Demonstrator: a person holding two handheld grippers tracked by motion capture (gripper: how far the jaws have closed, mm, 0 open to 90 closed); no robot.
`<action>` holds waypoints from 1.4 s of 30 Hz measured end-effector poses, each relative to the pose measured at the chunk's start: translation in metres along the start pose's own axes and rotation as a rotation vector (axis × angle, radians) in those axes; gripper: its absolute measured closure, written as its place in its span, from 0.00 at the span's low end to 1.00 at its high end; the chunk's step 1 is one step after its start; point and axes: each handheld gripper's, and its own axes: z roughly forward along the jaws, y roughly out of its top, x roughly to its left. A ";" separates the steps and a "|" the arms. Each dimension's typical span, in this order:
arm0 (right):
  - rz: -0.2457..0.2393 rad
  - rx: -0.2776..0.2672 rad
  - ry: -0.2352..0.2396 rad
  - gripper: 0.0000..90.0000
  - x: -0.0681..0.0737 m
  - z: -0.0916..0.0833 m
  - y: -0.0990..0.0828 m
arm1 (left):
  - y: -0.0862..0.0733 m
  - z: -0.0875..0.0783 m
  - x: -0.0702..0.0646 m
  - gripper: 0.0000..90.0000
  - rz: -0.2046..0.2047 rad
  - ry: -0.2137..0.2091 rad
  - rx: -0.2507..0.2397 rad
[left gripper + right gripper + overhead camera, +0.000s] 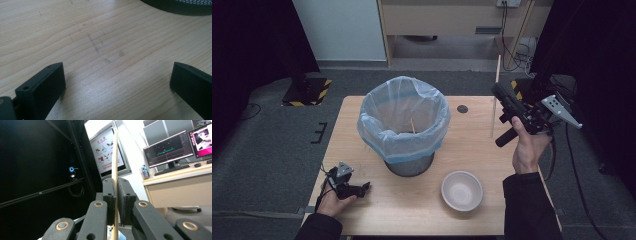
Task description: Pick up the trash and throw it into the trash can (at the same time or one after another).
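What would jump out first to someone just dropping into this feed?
First, the bin at the table's centre, lined with a pale blue bag, one thin stick already inside. Next, the right gripper, raised off the table's right edge, shut on a long wooden stick held upright. The white bowl sits near the front, and the left gripper rests open at front left.

High view overhead, facing forward-down on the table [362, 205], left gripper view hugging that same tabletop, right gripper view raised, facing sideways toward desk monitors [168, 151]

dim, dark-edged high view; soft glare on the table [100, 92]; close views slightly blurred.
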 end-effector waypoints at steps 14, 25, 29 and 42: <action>-0.009 -0.003 0.052 0.95 0.018 0.029 0.007 | 0.000 0.000 0.000 0.00 0.001 -0.001 0.000; -0.023 -0.009 0.090 0.95 0.035 0.051 0.011 | 0.000 0.000 0.000 0.00 0.001 -0.001 0.000; -0.024 -0.005 0.100 0.95 0.040 0.058 0.010 | 0.000 0.000 0.000 0.00 0.001 -0.002 0.000; -0.027 0.008 0.147 0.95 0.060 0.087 0.003 | 0.000 0.000 0.000 0.00 0.001 -0.002 -0.002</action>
